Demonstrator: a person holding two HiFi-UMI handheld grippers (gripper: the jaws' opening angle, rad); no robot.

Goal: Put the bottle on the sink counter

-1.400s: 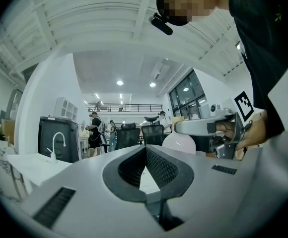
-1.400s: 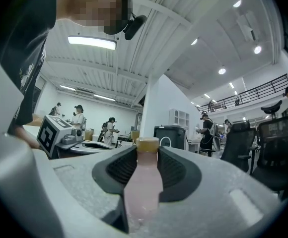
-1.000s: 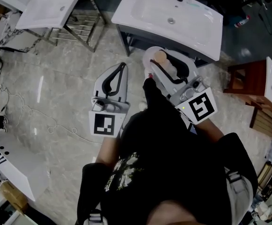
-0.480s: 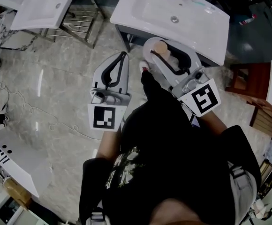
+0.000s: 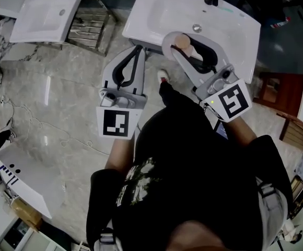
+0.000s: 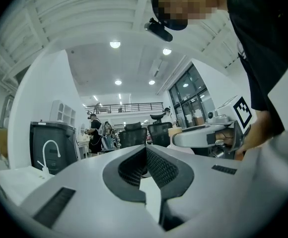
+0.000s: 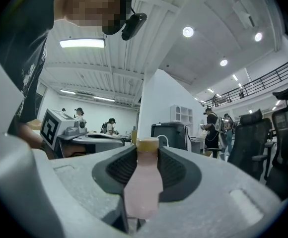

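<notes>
The pink bottle is gripped in the right tool, over the front edge of the white sink desk. The left tool is closed empty beside that edge, above open floor.

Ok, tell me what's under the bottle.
The white sink counter lies below the bottle, held in the right claw. The spot directly beneath is covered by the claw.
</notes>
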